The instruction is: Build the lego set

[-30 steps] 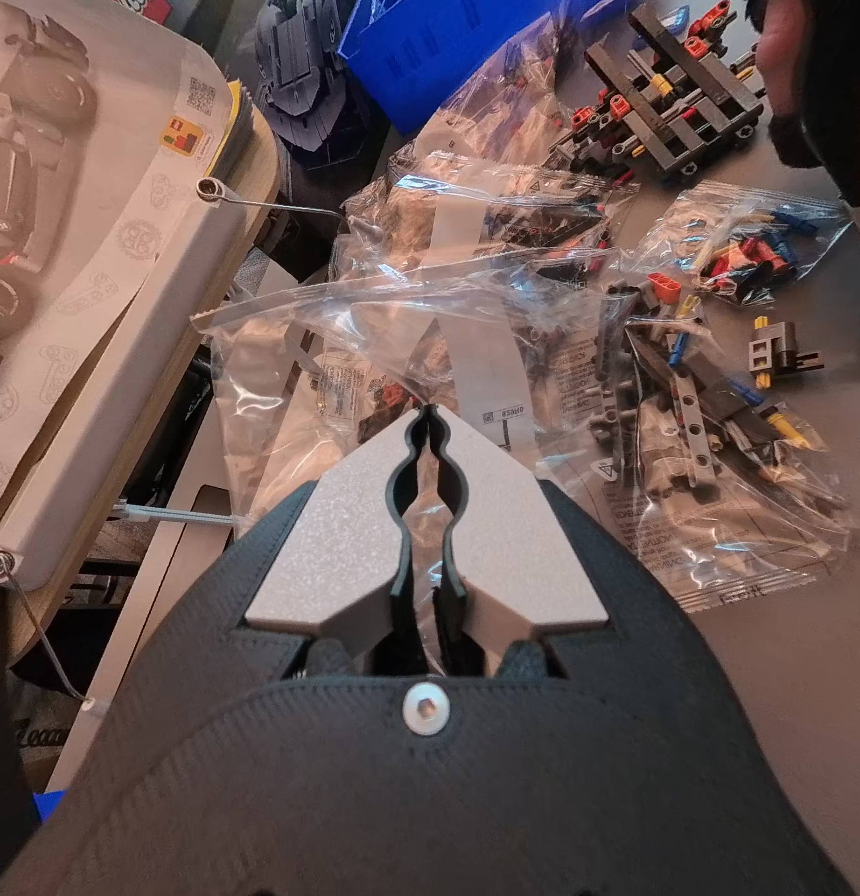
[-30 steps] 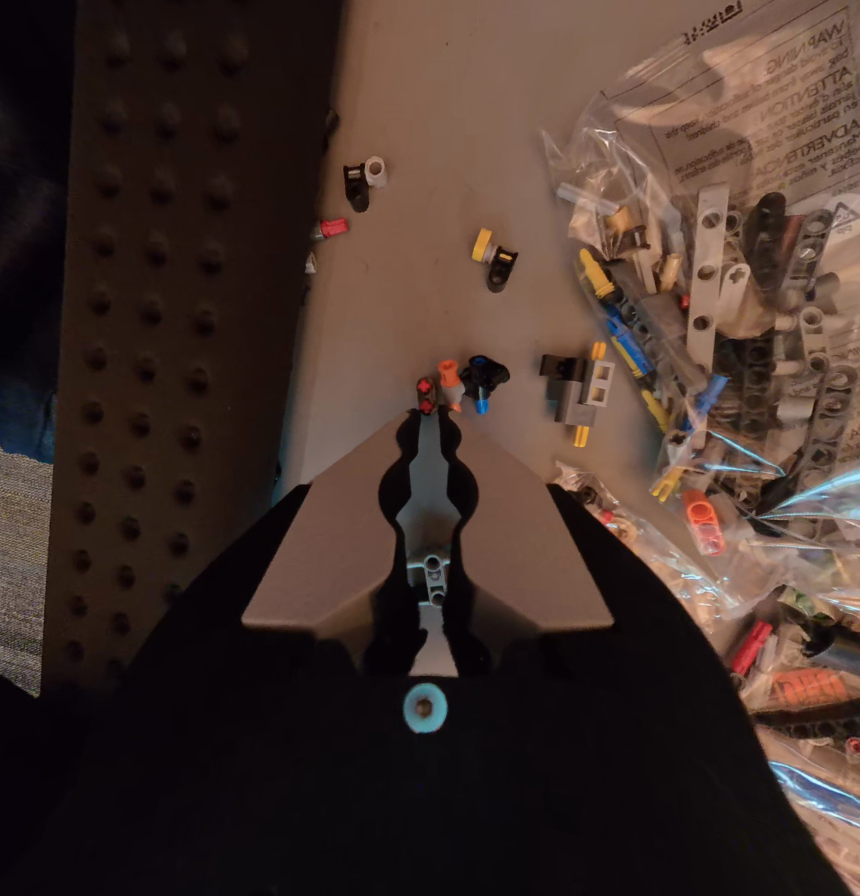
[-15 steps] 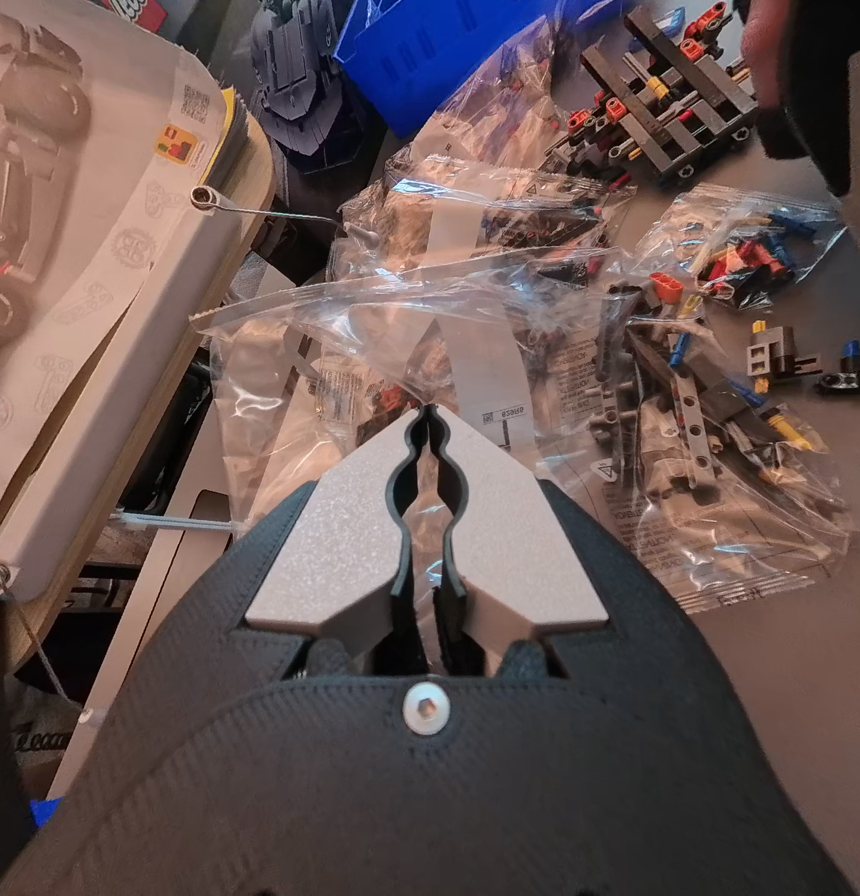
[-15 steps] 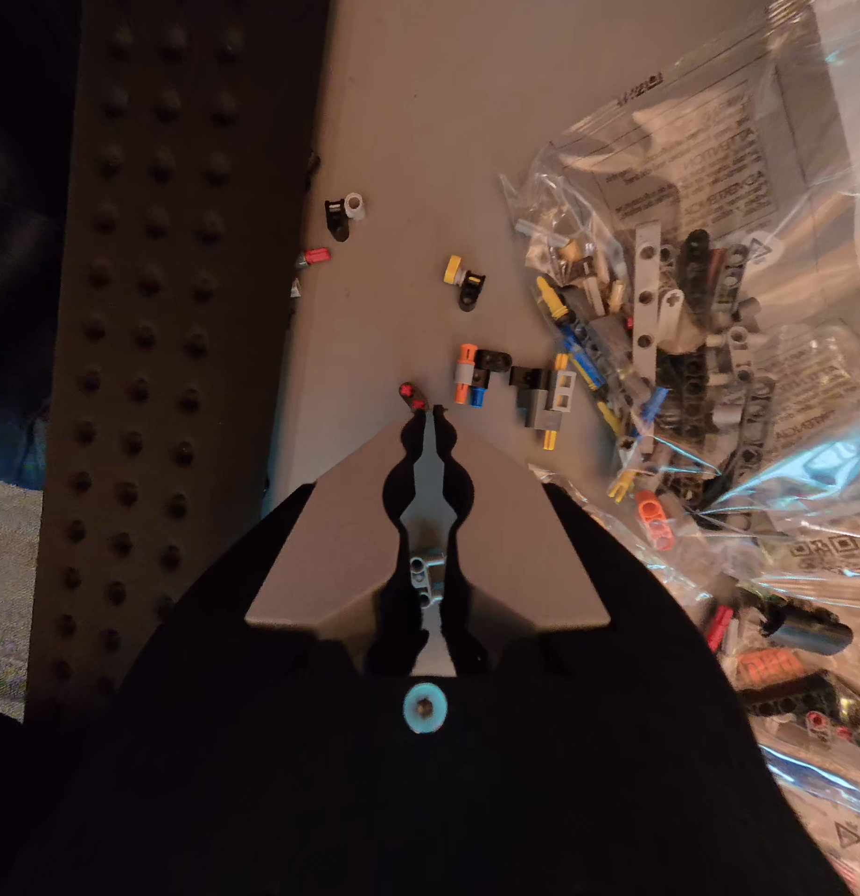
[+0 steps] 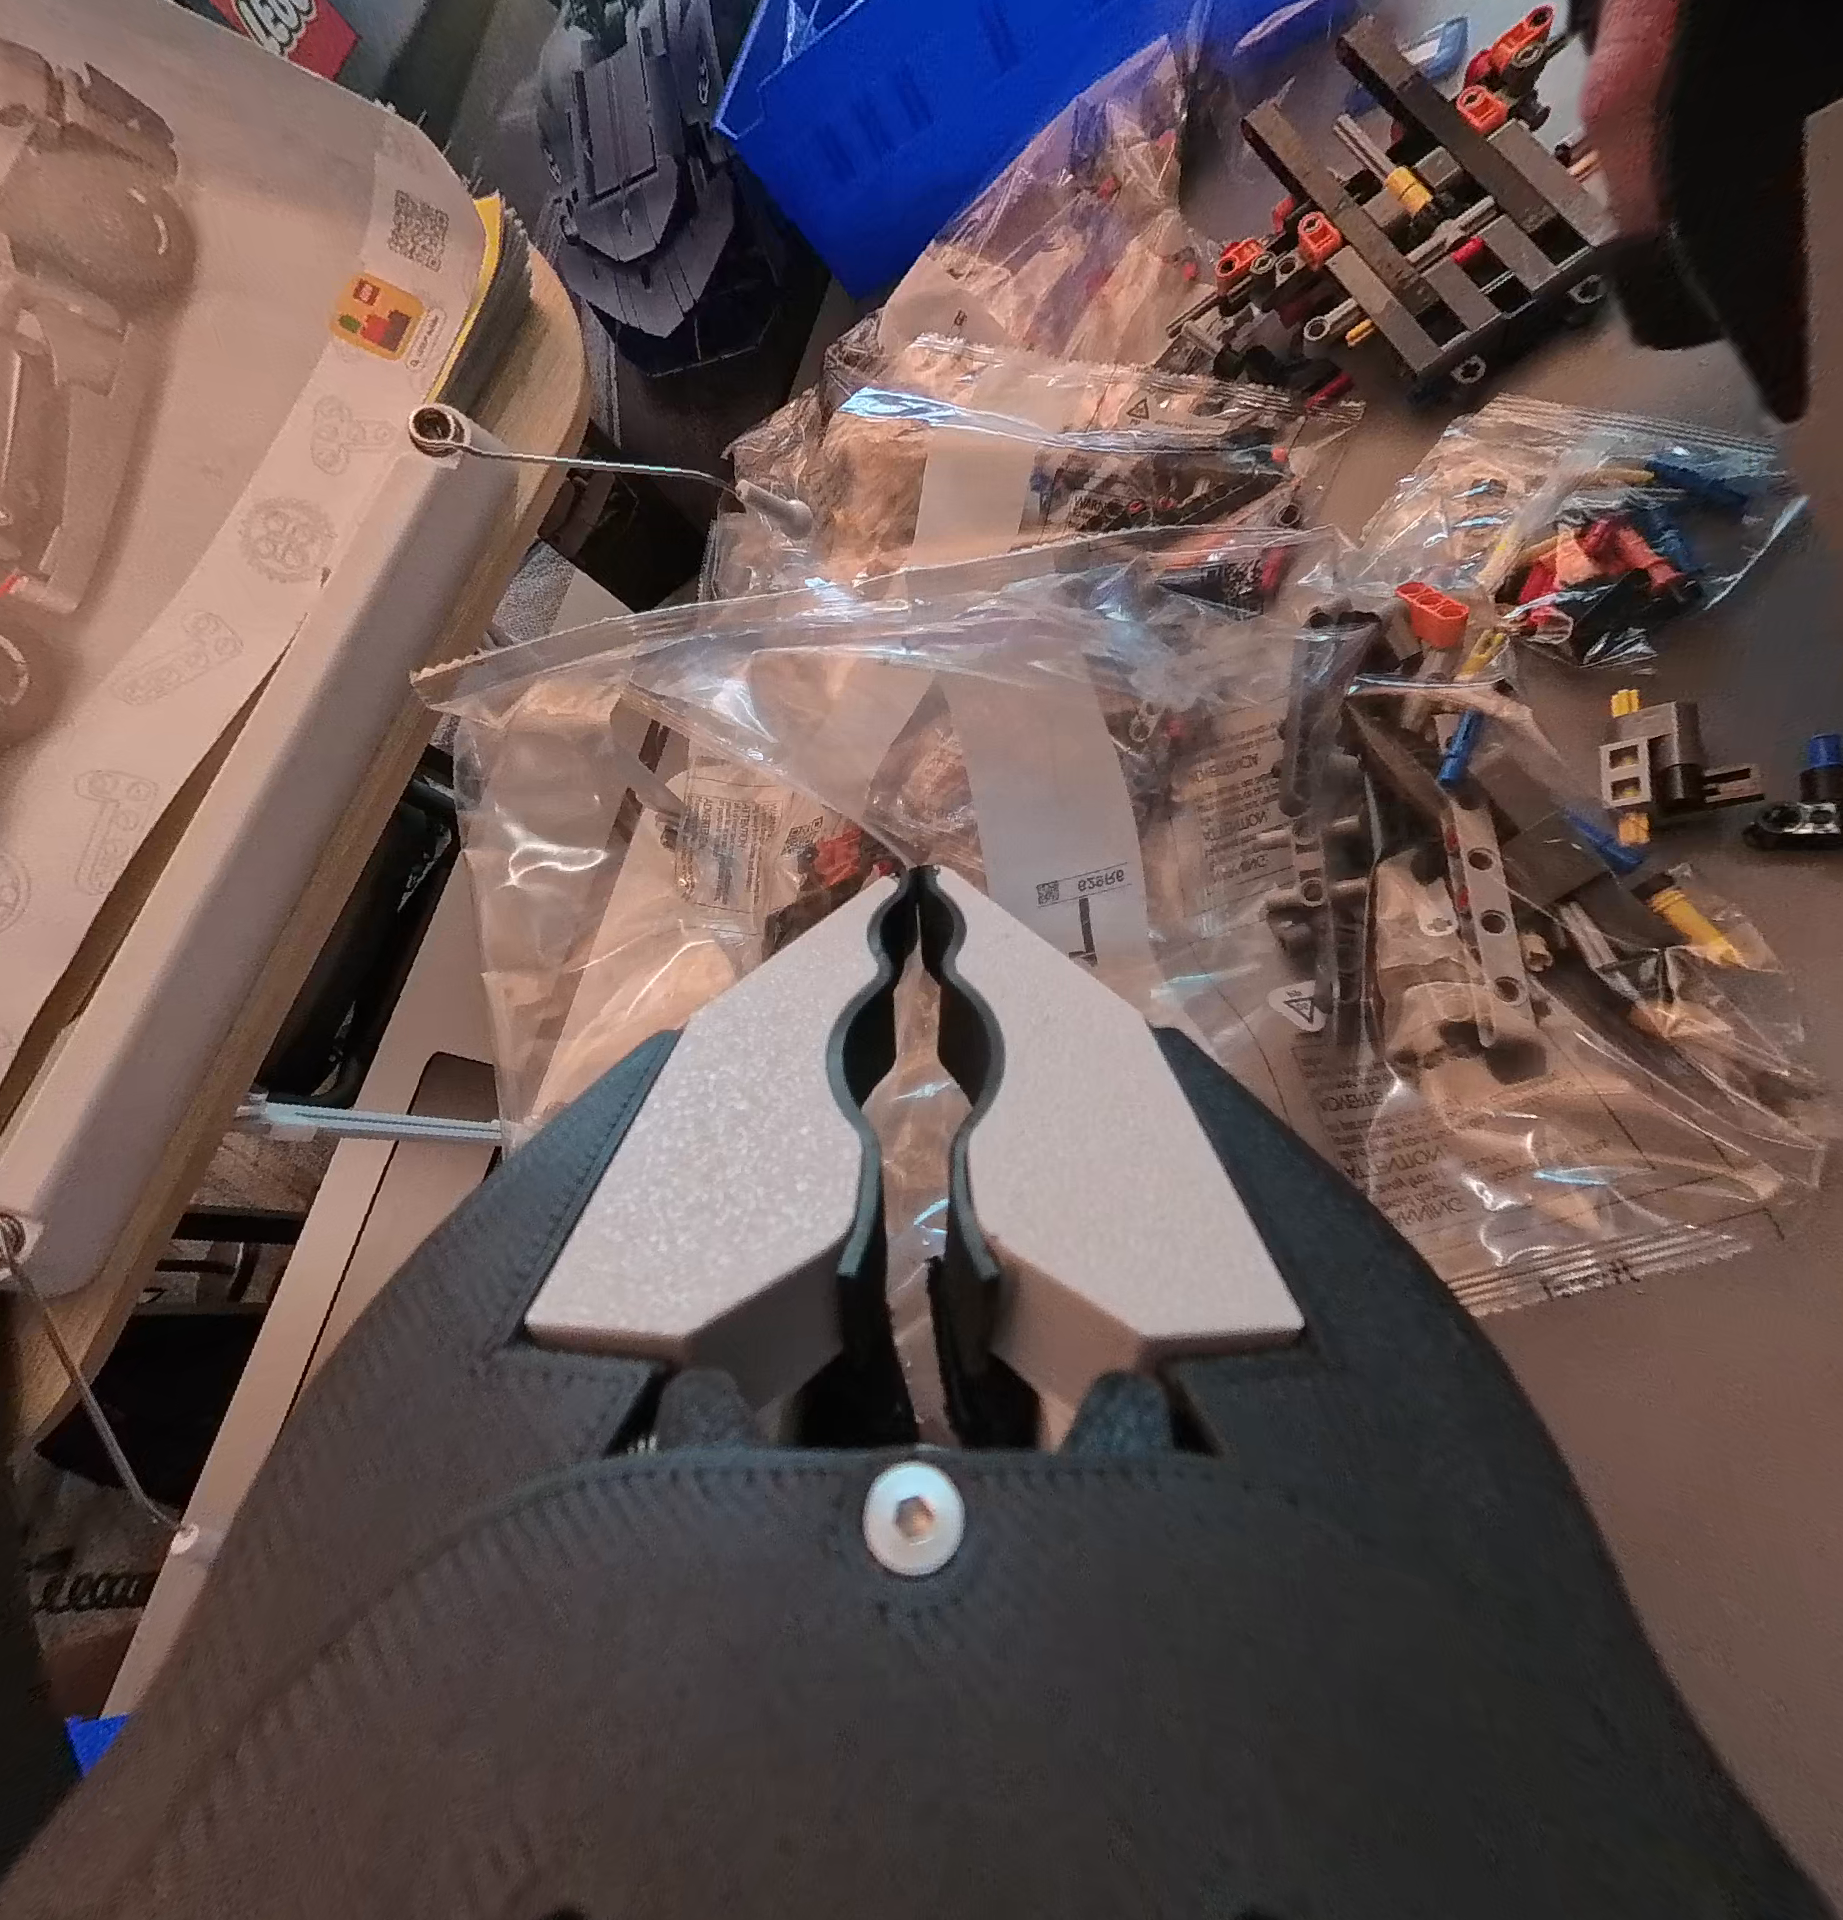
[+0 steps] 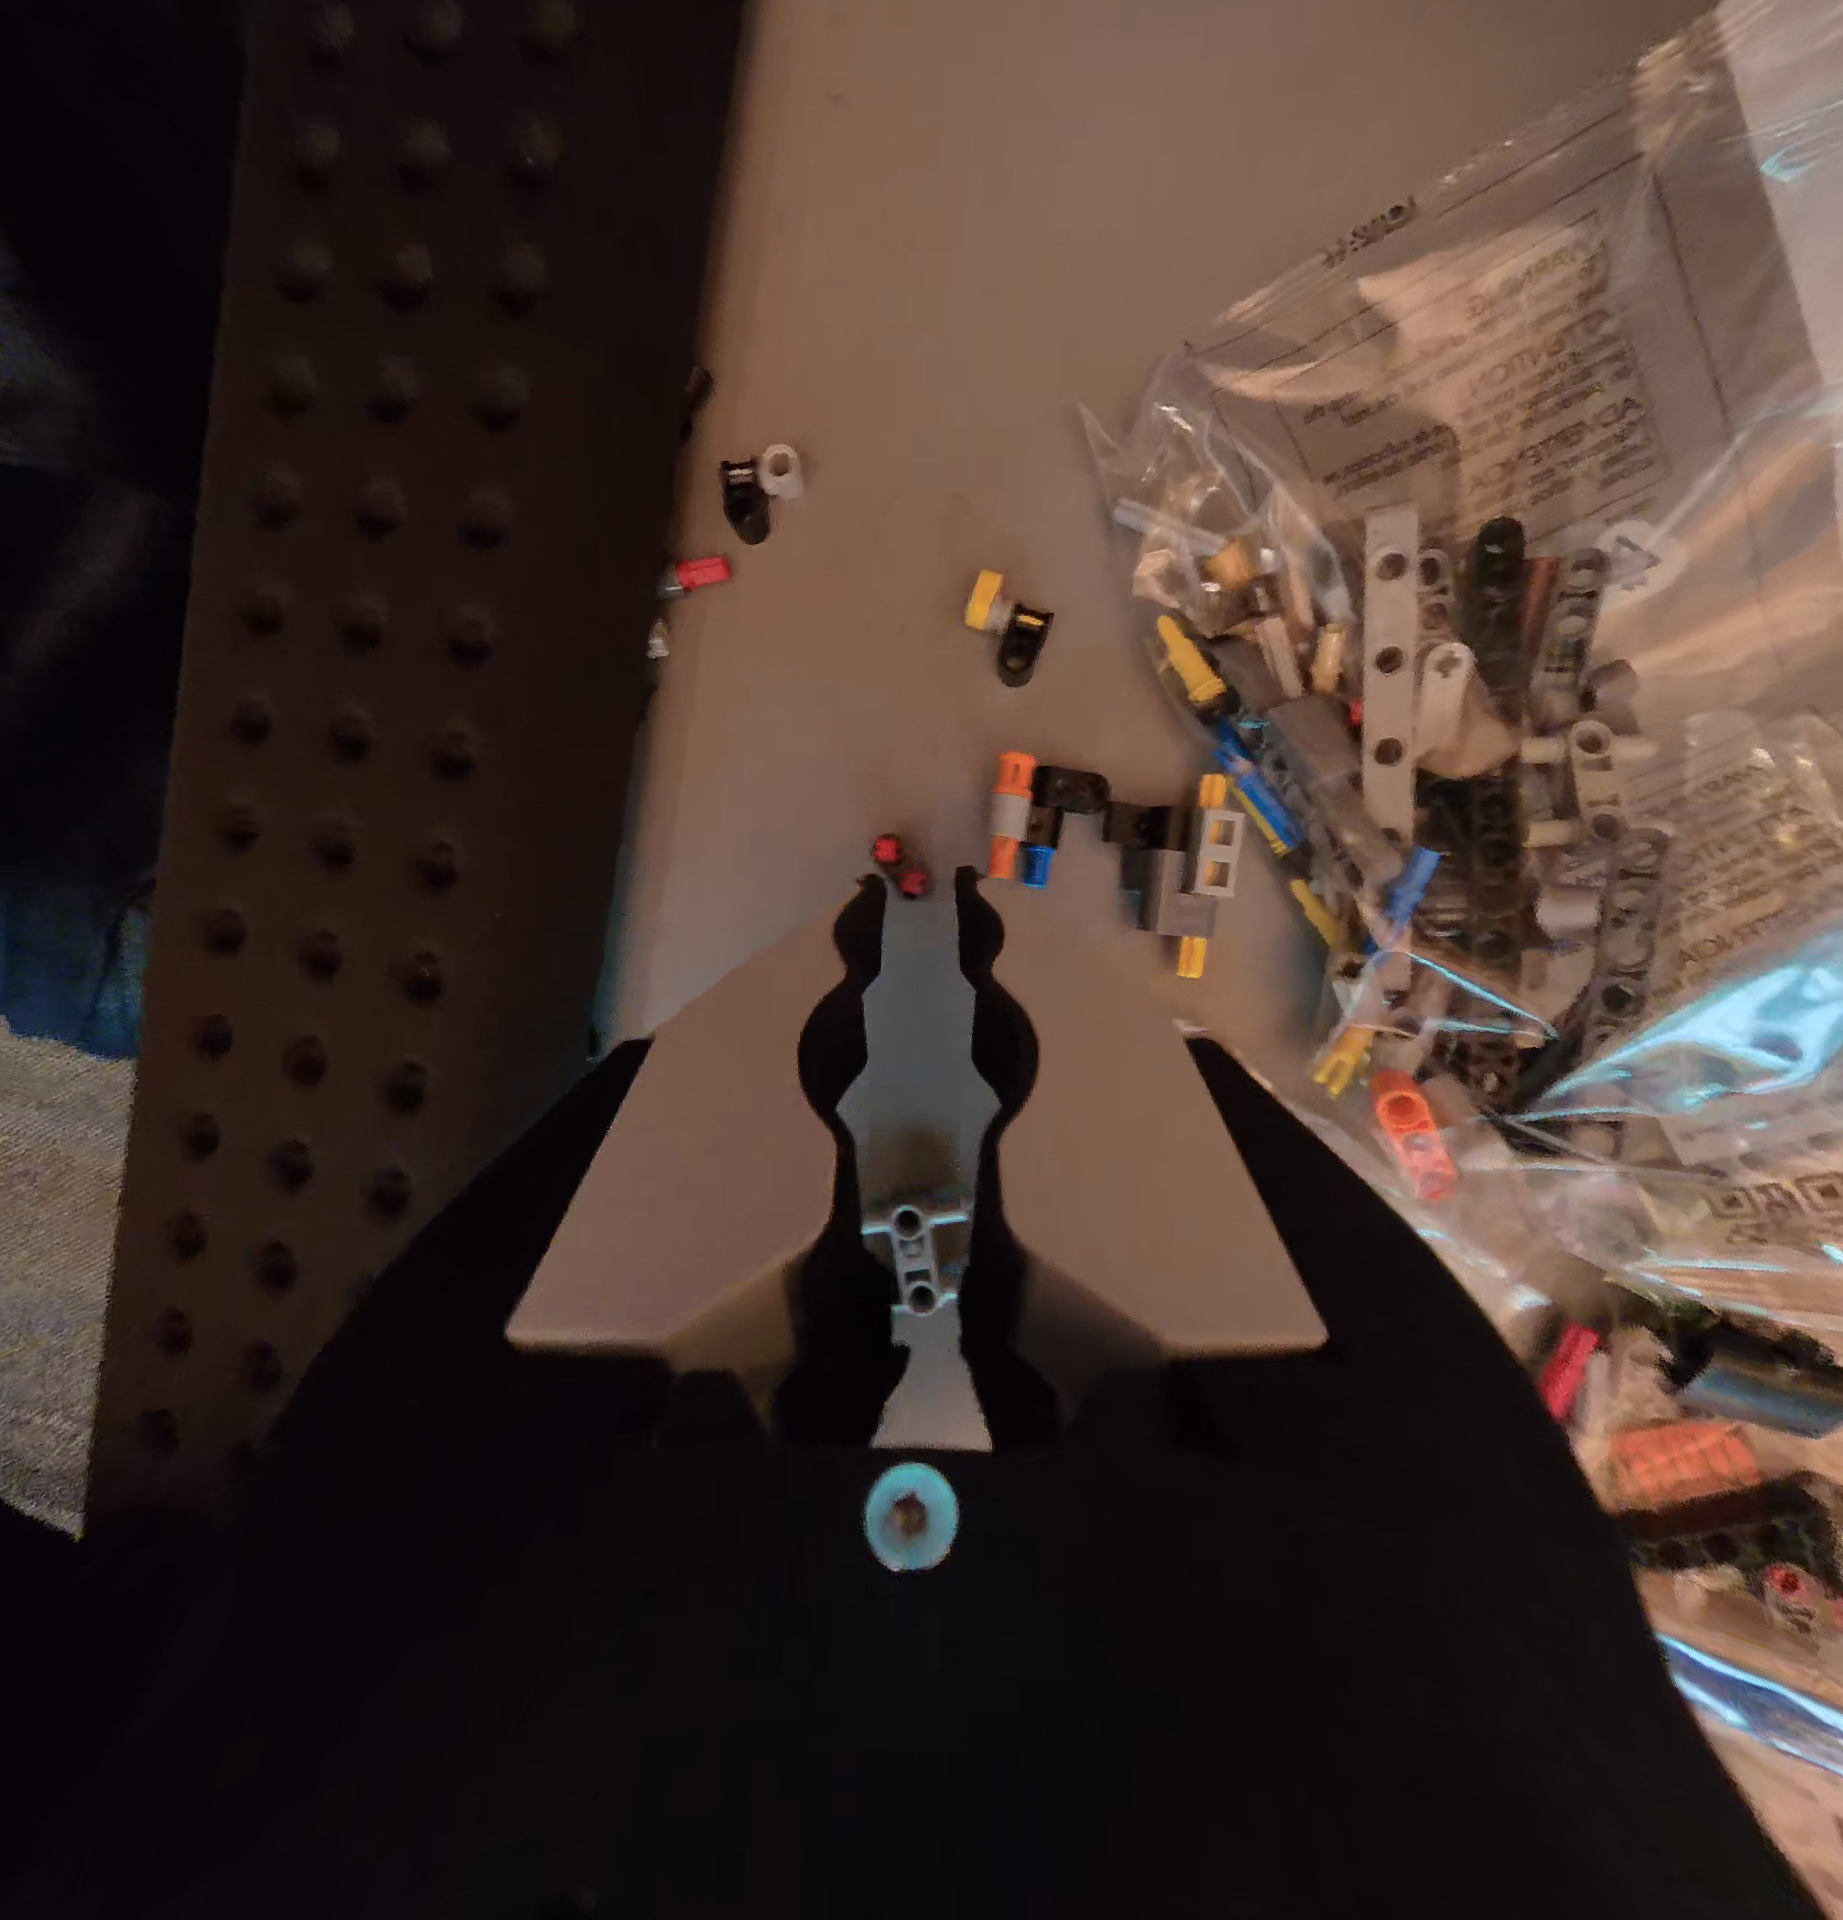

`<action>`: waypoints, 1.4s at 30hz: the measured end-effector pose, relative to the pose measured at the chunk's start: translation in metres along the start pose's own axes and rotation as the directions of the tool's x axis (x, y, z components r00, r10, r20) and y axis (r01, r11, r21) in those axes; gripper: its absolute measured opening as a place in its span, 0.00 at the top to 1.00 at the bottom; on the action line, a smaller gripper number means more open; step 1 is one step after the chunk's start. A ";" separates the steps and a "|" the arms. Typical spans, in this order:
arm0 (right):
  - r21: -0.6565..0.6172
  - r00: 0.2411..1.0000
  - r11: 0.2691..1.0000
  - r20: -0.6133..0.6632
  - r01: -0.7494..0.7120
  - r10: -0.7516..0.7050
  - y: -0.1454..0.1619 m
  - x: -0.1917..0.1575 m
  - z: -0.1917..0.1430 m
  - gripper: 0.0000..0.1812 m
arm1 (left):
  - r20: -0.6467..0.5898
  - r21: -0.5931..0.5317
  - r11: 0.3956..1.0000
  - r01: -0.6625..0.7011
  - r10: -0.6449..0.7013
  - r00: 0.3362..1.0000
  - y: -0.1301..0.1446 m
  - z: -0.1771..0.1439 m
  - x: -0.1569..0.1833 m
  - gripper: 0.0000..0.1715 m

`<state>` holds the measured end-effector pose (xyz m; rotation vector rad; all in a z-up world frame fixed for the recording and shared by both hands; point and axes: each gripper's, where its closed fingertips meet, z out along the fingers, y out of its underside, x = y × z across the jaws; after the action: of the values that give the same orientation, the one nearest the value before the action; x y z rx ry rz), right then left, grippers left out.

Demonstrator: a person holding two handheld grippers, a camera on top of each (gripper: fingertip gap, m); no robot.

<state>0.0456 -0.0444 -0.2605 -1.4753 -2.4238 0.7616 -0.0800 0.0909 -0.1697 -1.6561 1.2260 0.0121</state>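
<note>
While we hovered our right gripper (image 6: 915, 883) low over the table (image 6: 1000, 260), its jaws stood slightly parted and empty, tips just short of a small red-and-black connector (image 6: 899, 864) at the frame's centre. We judged the step to be picking loose parts for the lego build; next we would need to ease forward, straddle that piece and close. To its right lay an orange-and-black pin assembly (image 6: 1036, 821) and a grey block with yellow pins (image 6: 1192, 868), close enough to be nudged. An open bag of parts (image 6: 1468, 727) crowded the right side, and a studded dark strip (image 6: 377, 623) ran down the left. Our left gripper (image 5: 919, 883) hung closed and empty above clear bags (image 5: 896, 675); the part-built frame (image 5: 1416, 218) sat upper right.
</note>
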 end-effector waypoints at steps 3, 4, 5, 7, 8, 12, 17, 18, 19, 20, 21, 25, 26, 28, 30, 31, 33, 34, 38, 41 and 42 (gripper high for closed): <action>-0.003 1.000 1.000 -0.016 0.009 -0.009 -0.002 0.001 0.001 0.93 | 0.001 0.001 1.000 0.000 0.000 1.000 0.000 0.000 0.000 1.00; -0.003 1.000 1.000 -0.020 0.003 -0.003 -0.003 0.003 0.002 0.93 | 0.001 0.001 1.000 0.000 0.000 1.000 0.000 0.000 0.000 1.00; -0.004 0.999 1.000 -0.035 -0.002 0.002 -0.003 0.006 0.003 0.94 | 0.001 0.001 1.000 -0.001 0.001 1.000 -0.001 0.000 0.000 1.00; -0.005 0.998 1.000 -0.056 -0.016 0.015 -0.003 0.010 0.003 0.93 | 0.001 0.001 1.000 -0.001 0.001 1.000 -0.001 0.000 0.000 1.00; -0.002 0.998 1.000 -0.063 -0.025 0.025 -0.002 0.012 0.002 0.93 | 0.001 0.001 1.000 0.000 0.000 1.000 -0.001 0.000 0.000 1.00; 0.025 0.995 0.999 -0.092 -0.026 0.029 -0.006 0.018 0.000 0.93 | -0.001 0.001 1.000 0.002 -0.002 1.000 0.000 0.000 0.000 1.00; 0.006 0.991 0.999 -0.126 -0.045 0.046 -0.004 0.026 0.003 0.90 | -0.006 -0.002 1.000 0.004 -0.004 1.000 0.001 0.001 0.001 1.00; 0.012 0.991 0.999 -0.125 -0.048 0.049 -0.005 0.026 0.003 0.90 | -0.006 -0.002 1.000 0.004 -0.004 1.000 0.001 0.001 0.001 1.00; 0.011 0.991 0.999 -0.128 -0.048 0.049 -0.005 0.027 0.004 0.90 | -0.006 -0.002 1.000 0.004 -0.004 1.000 0.001 0.001 0.001 1.00; 0.003 0.991 0.999 -0.123 -0.046 0.046 -0.005 0.026 0.007 0.90 | -0.007 -0.003 1.000 0.004 -0.004 1.000 0.001 0.001 0.001 1.00; -0.008 0.993 0.999 -0.115 -0.040 0.038 -0.004 0.024 0.010 0.92 | -0.008 -0.004 1.000 0.004 -0.004 1.000 0.001 0.001 0.001 1.00; -0.025 0.992 1.000 -0.122 -0.017 0.014 -0.004 0.023 0.012 0.97 | -0.008 -0.005 1.000 0.004 -0.004 1.000 0.002 0.002 0.002 1.00; -0.023 0.992 1.000 -0.129 -0.020 0.017 -0.003 0.024 0.010 0.98 | -0.008 -0.005 1.000 0.005 -0.005 1.000 0.002 0.001 0.001 1.00; -0.008 0.992 0.999 -0.122 -0.035 0.034 -0.001 0.025 0.006 0.98 | -0.009 -0.004 1.000 0.005 -0.005 1.000 0.002 0.001 0.002 1.00; 0.006 0.992 0.999 -0.118 -0.043 0.043 0.001 0.025 0.001 0.97 | -0.011 -0.005 1.000 0.005 -0.005 1.000 0.002 0.002 0.002 1.00; 0.016 0.992 0.999 -0.113 -0.046 0.048 0.001 0.025 -0.001 0.96 | -0.011 -0.006 1.000 0.004 -0.005 1.000 0.002 0.002 0.002 1.00; 0.042 0.989 0.998 -0.132 -0.055 0.061 -0.001 0.028 -0.006 0.93 | -0.013 -0.007 1.000 0.004 -0.004 1.000 0.003 0.002 0.002 1.00; 0.058 0.986 0.997 -0.149 -0.060 0.068 -0.003 0.031 -0.009 0.92 | -0.013 -0.007 1.000 0.004 -0.005 1.000 0.003 0.002 0.002 1.00; 0.101 0.969 0.992 -0.225 -0.081 0.102 -0.008 0.049 -0.015 0.90 | -0.013 -0.006 1.000 0.003 -0.004 1.000 0.002 0.002 0.002 1.00; 0.065 0.967 0.992 -0.226 -0.104 0.116 -0.004 0.053 -0.005 0.90 | -0.013 -0.006 1.000 0.003 -0.003 1.000 0.001 0.003 0.003 1.00; 0.040 0.967 0.993 -0.228 -0.108 0.114 -0.001 0.054 -0.001 0.92 | -0.013 -0.006 1.000 0.003 -0.003 1.000 0.001 0.003 0.003 1.00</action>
<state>0.0198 0.0032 -0.2639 -1.6032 -2.1679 0.6048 -0.0780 0.0911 -0.1736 -1.6655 1.2347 0.0032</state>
